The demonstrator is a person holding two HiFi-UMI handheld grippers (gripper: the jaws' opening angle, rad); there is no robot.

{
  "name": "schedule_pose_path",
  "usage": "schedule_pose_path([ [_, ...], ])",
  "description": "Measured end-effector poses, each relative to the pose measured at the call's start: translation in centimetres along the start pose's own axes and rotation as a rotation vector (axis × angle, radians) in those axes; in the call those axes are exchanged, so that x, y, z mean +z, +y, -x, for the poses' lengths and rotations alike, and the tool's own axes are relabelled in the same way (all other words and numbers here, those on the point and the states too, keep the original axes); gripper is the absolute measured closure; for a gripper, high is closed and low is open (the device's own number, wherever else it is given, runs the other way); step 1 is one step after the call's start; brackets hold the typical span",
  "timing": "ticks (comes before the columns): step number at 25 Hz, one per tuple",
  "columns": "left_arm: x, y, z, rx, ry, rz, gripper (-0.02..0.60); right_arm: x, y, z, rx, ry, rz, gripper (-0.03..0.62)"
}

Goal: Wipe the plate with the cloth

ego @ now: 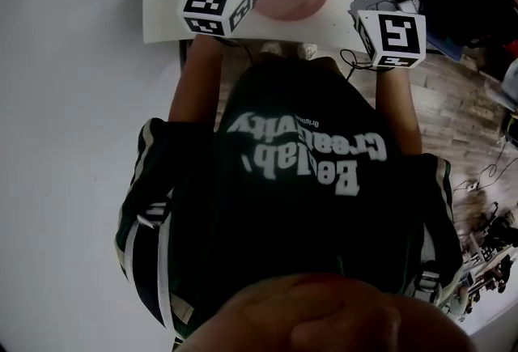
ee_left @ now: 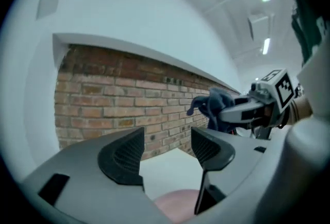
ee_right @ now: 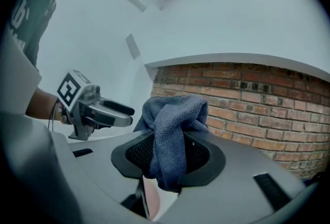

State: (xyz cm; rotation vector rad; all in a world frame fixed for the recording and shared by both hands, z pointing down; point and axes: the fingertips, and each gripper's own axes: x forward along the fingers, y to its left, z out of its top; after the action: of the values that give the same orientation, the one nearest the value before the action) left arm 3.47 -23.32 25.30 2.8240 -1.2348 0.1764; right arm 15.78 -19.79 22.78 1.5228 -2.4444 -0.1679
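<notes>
Cloth (ee_right: pixel 172 117) sits clamped in right claw (ee_right: pixel 168 155), unclear from overhead; left claw (ee_left: pixel 167 152) gapes empty.

The only lettering I can read is white print across the dark T-shirt (ego: pixel 307 205), just behind the left gripper (ee_left: pixel 165 153) and right gripper (ee_right: pixel 170 153). It shows upside down, roughly "Creat", "ality", "lab". The left cube (ego: pixel 214 9) and right cube (ego: pixel 394 36) bear square black-and-white patterns, no characters.

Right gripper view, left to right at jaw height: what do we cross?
forearm → left gripper → cloth → brick wall
</notes>
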Motion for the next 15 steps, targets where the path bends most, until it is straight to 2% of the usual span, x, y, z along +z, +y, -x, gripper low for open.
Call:
schedule_pose_path([
  [2,2.2,-1.7,0.7,-0.025,-0.055,-0.065,0.320,-0.1,0.2,-0.1,-0.015,-0.015,-0.017,0.470],
  [4,3.6,-2.6,1.4,-0.026,-0.093,-0.110,0.390,-0.2,0.5,-0.4,-0.021,-0.024,-0.029,0.470],
  [7,5.4,-2.8,2.3,0.030,-0.140,-0.175,0.481,0.0,0.2,-0.4,-0.041,-0.046,-0.038,0.470],
  [8,5.6,-2.7,2.7,0.052,-0.147,-0.192,0.581,0.2,0.0,-0.3,-0.051,-0.057,-0.039,0.470],
  [11,4.7,-2.1,3.3,0.088,-0.130,-0.189,0.581,0.3,-0.2,0.1,-0.081,-0.080,-0.045,0.473],
  [15,4.1,-1.4,3.7,0.095,-0.124,-0.171,0.581,0.5,0.0,-0.2,-0.094,-0.085,-0.039,0.473],
])
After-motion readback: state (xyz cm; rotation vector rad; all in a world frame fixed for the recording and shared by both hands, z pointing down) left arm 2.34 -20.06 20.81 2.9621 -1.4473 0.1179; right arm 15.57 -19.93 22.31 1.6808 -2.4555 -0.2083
